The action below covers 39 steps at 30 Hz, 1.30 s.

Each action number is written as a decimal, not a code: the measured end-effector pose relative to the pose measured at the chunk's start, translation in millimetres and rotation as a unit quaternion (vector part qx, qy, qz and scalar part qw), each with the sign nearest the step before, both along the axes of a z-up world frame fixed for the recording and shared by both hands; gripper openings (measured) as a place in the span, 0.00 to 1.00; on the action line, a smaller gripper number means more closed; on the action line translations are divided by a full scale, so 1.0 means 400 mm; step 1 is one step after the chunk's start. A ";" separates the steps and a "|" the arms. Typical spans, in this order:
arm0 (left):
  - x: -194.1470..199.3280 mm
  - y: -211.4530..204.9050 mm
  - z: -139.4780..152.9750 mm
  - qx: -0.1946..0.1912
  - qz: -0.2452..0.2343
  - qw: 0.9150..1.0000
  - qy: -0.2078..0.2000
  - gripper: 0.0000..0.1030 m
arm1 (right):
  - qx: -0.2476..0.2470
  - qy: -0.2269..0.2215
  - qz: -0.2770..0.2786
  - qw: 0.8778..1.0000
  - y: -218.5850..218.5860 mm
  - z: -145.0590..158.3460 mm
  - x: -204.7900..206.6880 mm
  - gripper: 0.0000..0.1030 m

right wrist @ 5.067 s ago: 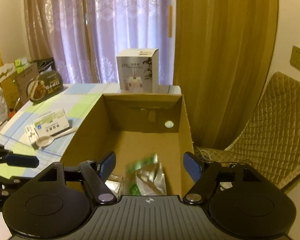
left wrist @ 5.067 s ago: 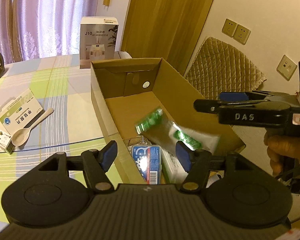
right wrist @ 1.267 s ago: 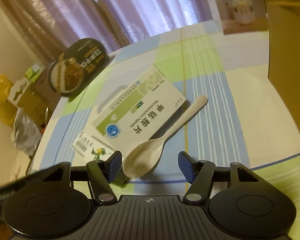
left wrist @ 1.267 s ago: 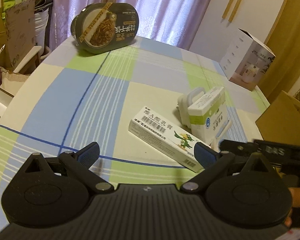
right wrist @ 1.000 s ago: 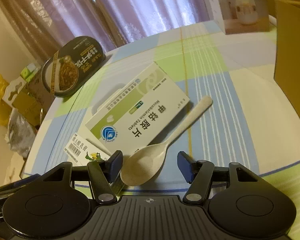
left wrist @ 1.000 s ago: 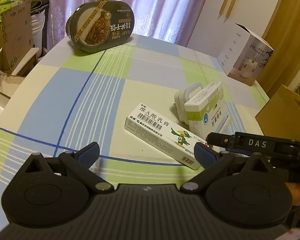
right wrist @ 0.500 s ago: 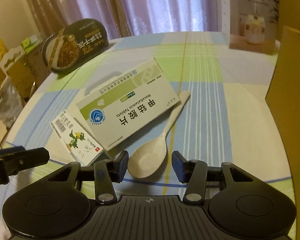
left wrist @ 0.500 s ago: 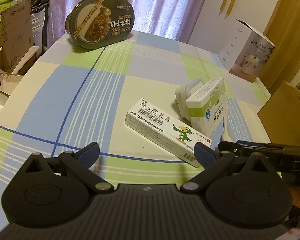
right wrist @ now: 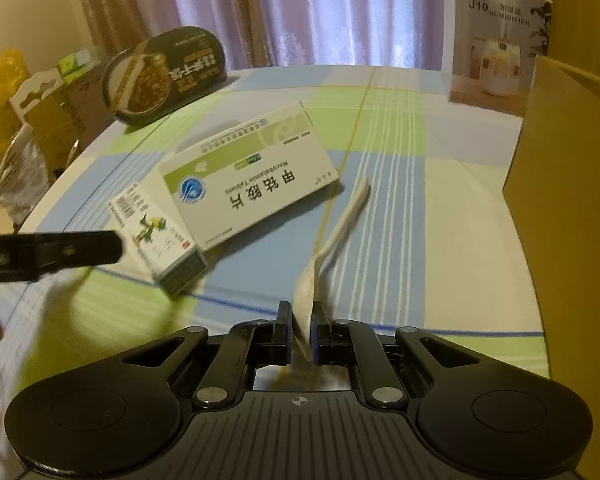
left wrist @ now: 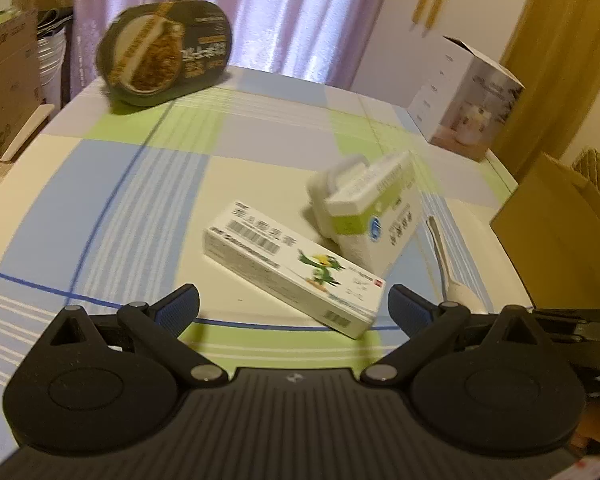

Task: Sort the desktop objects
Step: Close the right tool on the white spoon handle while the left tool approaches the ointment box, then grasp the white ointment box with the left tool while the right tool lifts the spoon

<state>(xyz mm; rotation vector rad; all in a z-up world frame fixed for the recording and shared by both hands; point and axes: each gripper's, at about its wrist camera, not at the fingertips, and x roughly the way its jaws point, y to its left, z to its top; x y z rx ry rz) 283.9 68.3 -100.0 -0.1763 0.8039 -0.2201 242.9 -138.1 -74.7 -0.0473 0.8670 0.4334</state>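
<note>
My right gripper (right wrist: 301,334) is shut on the bowl of a white plastic spoon (right wrist: 332,236), whose handle points away over the checked tablecloth; the same spoon (left wrist: 446,264) shows in the left wrist view. Left of it lies a green-and-white medicine box (right wrist: 248,176) leaning on a white holder (left wrist: 332,184). A long ointment box with a green bird (left wrist: 292,268) lies just ahead of my left gripper (left wrist: 294,310), which is open and empty. The left gripper's finger (right wrist: 60,254) appears at the left of the right wrist view.
A cardboard box (right wrist: 572,208) stands at the right table edge. A white humidifier carton (right wrist: 496,40) is at the back right. A dark oval noodle bowl (left wrist: 164,52) leans at the back left. Bags and cartons (right wrist: 40,112) sit beyond the table's left edge.
My right gripper has shut on the spoon's bowl and tipped it on edge. My left gripper has moved closer to the ointment box, still open.
</note>
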 end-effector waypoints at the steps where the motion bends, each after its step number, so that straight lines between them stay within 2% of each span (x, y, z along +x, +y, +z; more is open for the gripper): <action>1: 0.001 -0.010 -0.005 0.003 -0.003 1.000 0.000 0.96 | -0.002 -0.004 0.004 1.000 -0.004 0.002 -0.010 0.05; 7: 0.004 -0.067 -0.033 0.044 -0.014 0.999 -0.014 0.96 | 0.001 -0.009 0.010 1.000 -0.031 0.009 -0.058 0.05; 10: 0.011 -0.079 -0.043 0.041 0.004 0.999 -0.010 0.96 | -0.003 -0.012 0.013 1.000 -0.043 0.010 -0.073 0.05; 16: 0.032 -0.119 -0.051 0.061 0.027 0.997 -0.026 0.96 | -0.013 -0.013 0.025 1.000 -0.059 0.008 -0.088 0.05; 22: 0.046 -0.116 -0.071 0.068 0.062 0.996 -0.009 0.93 | -0.017 -0.008 0.024 1.000 -0.089 0.003 -0.101 0.05; 25: 0.018 -0.106 -0.069 0.088 0.054 0.995 -0.007 0.84 | -0.015 -0.005 0.023 1.000 -0.103 0.001 -0.110 0.05; 29: -0.016 -0.066 -0.062 0.095 0.060 0.994 0.001 0.60 | -0.007 -0.003 0.020 1.000 -0.111 0.003 -0.120 0.05; 30: -0.019 -0.059 -0.059 0.093 0.062 0.994 0.001 0.57 | -0.006 -0.004 0.020 1.000 -0.112 0.004 -0.123 0.05; 34: -0.010 -0.058 -0.050 0.093 0.065 0.993 -0.005 0.60 | -0.002 -0.002 0.018 1.000 -0.113 0.006 -0.125 0.05; 36: 0.001 -0.061 -0.051 0.100 0.069 0.992 -0.011 0.66 | -0.003 -0.001 0.018 1.000 -0.115 0.006 -0.126 0.05; 38: 0.012 -0.057 -0.057 0.100 0.071 0.992 -0.005 0.64 | -0.005 -0.001 0.018 1.000 -0.118 0.007 -0.127 0.05; 39: 0.013 -0.053 -0.059 0.099 0.071 0.993 -0.001 0.60 | -0.006 -0.001 0.018 1.000 -0.119 0.007 -0.128 0.05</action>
